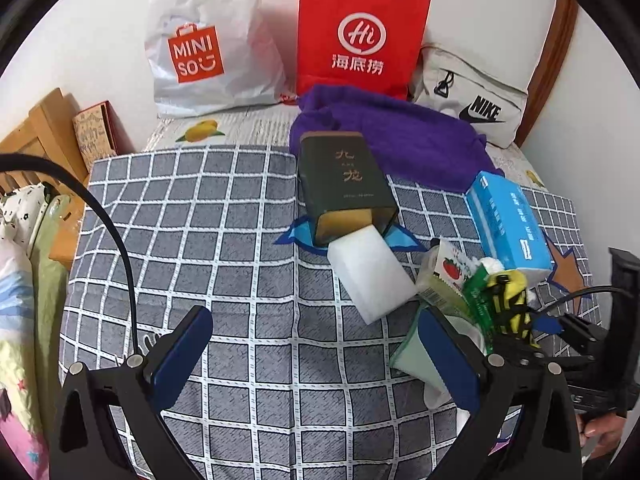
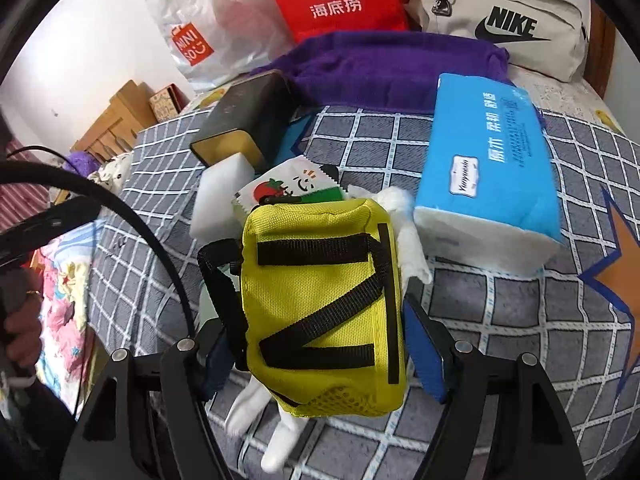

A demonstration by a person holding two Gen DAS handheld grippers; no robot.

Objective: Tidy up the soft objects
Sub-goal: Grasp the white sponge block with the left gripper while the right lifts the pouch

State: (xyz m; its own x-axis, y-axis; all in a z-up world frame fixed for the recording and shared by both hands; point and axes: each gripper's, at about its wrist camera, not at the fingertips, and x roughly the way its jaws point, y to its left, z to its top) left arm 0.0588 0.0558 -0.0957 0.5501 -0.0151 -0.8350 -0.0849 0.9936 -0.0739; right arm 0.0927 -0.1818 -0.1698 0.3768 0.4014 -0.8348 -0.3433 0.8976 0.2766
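Your right gripper (image 2: pixel 324 344) brackets the yellow fabric pouch with black straps (image 2: pixel 320 300) at the centre of the right wrist view, its blue pads beside the pouch's sides; whether they press it, I cannot tell. Your left gripper (image 1: pixel 316 356) stands wide with nothing between its fingers, low in its frame over the grey checked bedcover (image 1: pixel 224 240), the pouch at lower right.

MINISO bag (image 1: pixel 208 40) (NIKE pouch (image 1: pixel 472 100))

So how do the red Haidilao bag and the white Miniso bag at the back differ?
The red bag is stiff paper, standing upright with crisp edges and twisted white handles. The white Miniso bag is thin crinkled plastic, slumped and wrinkled, with an orange logo. Both lean against the wall behind the purple towel.
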